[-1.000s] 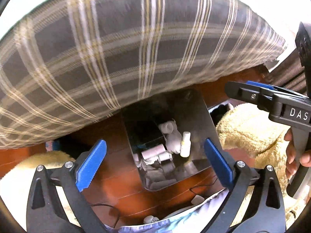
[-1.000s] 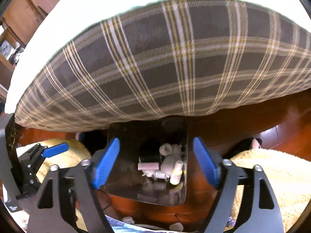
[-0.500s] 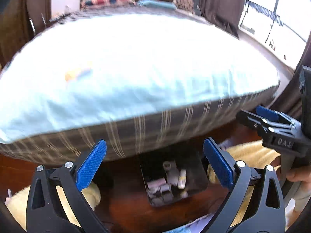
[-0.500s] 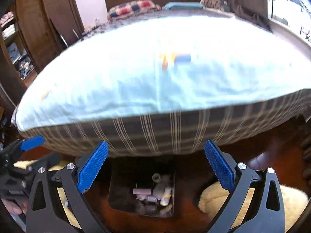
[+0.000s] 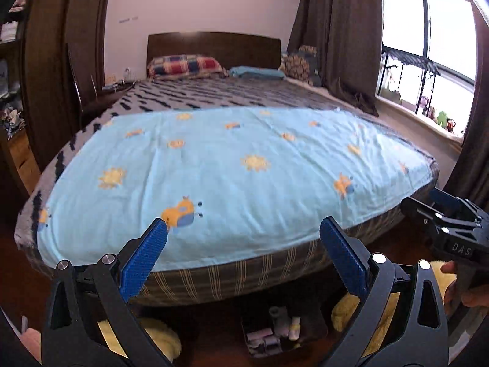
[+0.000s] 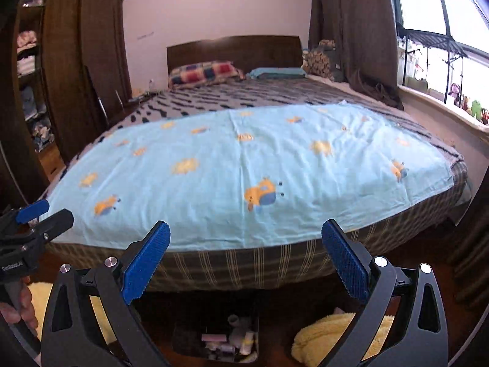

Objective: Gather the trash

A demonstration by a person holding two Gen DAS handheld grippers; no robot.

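Bedroom seen from the foot of a bed (image 5: 232, 98). Left hand-held gripper (image 5: 244, 263) low in the foreground, blue-padded fingers spread wide apart, nothing between them. Right hand-held gripper (image 6: 246, 264) likewise spread wide and empty, seen side-on at the right edge of the left view.

Light blue cartoon-print sheet (image 5: 232, 177) spread across the near half of the mattress, plaid cover hanging below its edge. No loose trash visible anywhere on the sheet.

Dark trash bin (image 5: 281, 333) on the wooden floor just under the foot of the bed, between two fluffy yellow slippers (image 6: 339, 333). Inside the bin, pale crumpled tissues and small containers (image 6: 238, 336), so collected trash already sits there, below and between the spread fingers in both views.

Possible trouble from here, as a judgement:
- Searching the bed top for litter likely wasted, since nothing shows there; small scraps could hide in the print pattern or the wrinkles.
- Reaching down for the bin risks catching the plaid overhang or dragging the sheet off the mattress.
- Two grippers held close together could knock each other on a shared reach.
- Bin sits partly under the bed edge, so a careless lift could tip it and spill the tissues.
- Slippers just beside the bin could be grabbed by mistake.
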